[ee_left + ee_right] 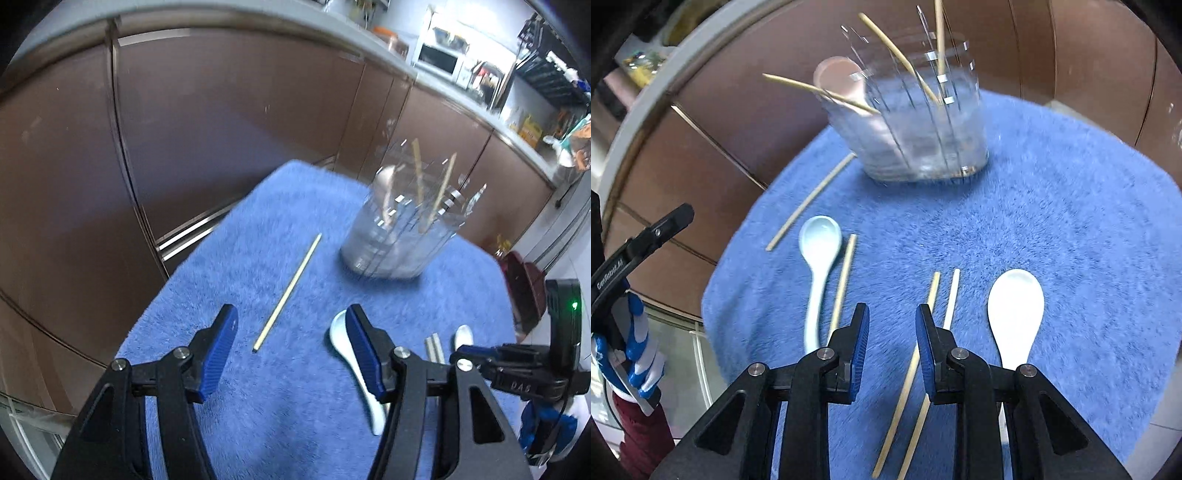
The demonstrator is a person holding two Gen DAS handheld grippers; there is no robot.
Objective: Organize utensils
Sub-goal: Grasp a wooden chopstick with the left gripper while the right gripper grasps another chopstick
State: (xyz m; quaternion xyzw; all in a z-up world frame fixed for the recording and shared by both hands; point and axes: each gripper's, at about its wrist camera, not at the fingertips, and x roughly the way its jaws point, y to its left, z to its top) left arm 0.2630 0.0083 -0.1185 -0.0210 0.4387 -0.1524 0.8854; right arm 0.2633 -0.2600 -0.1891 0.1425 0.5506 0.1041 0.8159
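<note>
A fluffy blue towel (pixel 1052 229) covers the bench. On its far side stands a clear plastic holder (pixel 916 129) with thin wooden chopsticks and a pink spoon inside. Two smooth white spoons (pixel 1015 314) and loose wooden chopsticks (pixel 846 280) lie flat nearby. The left gripper (pixel 291 347) has its jaws wide and empty. The right gripper (pixel 892 347) has its jaws narrow and empty.

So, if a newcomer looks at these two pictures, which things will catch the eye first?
First, the clear plastic holder at the far side of the fluffy blue towel, with pale wooden chopsticks and a pink spoon standing in it. Then two white ceramic spoons and loose chopsticks lying nearer on the towel, with both black, blue-padded grippers open above them, holding nothing.
</note>
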